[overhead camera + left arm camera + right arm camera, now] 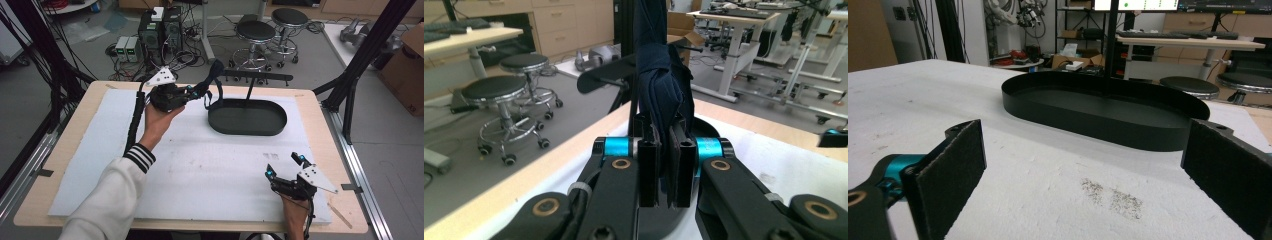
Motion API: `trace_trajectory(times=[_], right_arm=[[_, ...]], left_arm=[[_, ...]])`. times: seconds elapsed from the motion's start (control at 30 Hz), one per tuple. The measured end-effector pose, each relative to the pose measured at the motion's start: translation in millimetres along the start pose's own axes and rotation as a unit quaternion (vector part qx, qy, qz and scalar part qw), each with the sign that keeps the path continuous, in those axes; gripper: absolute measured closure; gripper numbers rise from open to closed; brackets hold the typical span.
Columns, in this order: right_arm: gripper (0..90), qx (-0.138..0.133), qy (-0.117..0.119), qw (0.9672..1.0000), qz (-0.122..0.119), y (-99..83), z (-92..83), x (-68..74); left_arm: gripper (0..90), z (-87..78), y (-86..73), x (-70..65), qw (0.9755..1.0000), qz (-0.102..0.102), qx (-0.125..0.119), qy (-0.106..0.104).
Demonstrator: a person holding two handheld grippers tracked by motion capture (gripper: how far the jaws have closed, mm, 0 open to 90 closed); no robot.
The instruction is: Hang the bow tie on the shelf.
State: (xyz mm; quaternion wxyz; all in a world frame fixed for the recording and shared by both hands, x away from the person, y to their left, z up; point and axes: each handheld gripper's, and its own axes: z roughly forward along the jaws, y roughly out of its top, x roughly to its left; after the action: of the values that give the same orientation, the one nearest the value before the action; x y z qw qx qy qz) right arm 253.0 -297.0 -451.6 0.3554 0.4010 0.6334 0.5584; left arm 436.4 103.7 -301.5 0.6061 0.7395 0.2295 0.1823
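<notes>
Your left gripper (663, 167) has its jaws clamped tight on a dark navy strap (659, 90); the fabric rises straight up from between the pads, bunched into a knot just above them. In the high view the strap (214, 82) loops from the fingertips toward the rack's crossbar (257, 76), just beyond them. Below and past the jaws sits the black oval tray (247, 117). Your right gripper (1083, 175) rests low on the white mat (1048, 170), jaws wide apart, nothing between the pads; the tray (1098, 112) lies ahead of them.
</notes>
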Motion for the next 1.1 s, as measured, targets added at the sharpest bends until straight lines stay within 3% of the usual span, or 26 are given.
trace_trajectory(times=[0.03,0.23,0.4,0.67,0.83,1.1], right_arm=[[3.1,0.0,0.0,1.0,0.001,0.1,0.0,0.1],[3.1,0.0,0.0,1.0,0.002,0.1,0.0,0.1],[3.1,0.0,-0.001,1.0,0.0,0.1,0.1,0.1],[3.1,-0.003,-0.002,1.0,0.001,0.0,0.0,-0.6],[3.1,-0.002,-0.001,1.0,0.004,0.0,-0.2,-0.7],[3.1,-0.003,0.0,1.0,0.006,-0.2,-0.7,-1.0]], left_arm=[[85.1,7.0,3.8,3.4,0.9999,-0.011,-0.006,-0.003],[85.1,26.3,10.5,5.9,0.9999,-0.013,-0.006,-0.002],[85.1,46.5,15.8,10.7,0.9994,-0.032,-0.002,0.009],[85.1,63.7,15.4,17.7,0.9987,-0.038,0.01,0.032],[85.0,74.8,12.6,19.0,0.9984,-0.04,0.015,0.037],[84.9,76.6,6.4,24.2,0.9973,-0.043,0.032,0.049]])
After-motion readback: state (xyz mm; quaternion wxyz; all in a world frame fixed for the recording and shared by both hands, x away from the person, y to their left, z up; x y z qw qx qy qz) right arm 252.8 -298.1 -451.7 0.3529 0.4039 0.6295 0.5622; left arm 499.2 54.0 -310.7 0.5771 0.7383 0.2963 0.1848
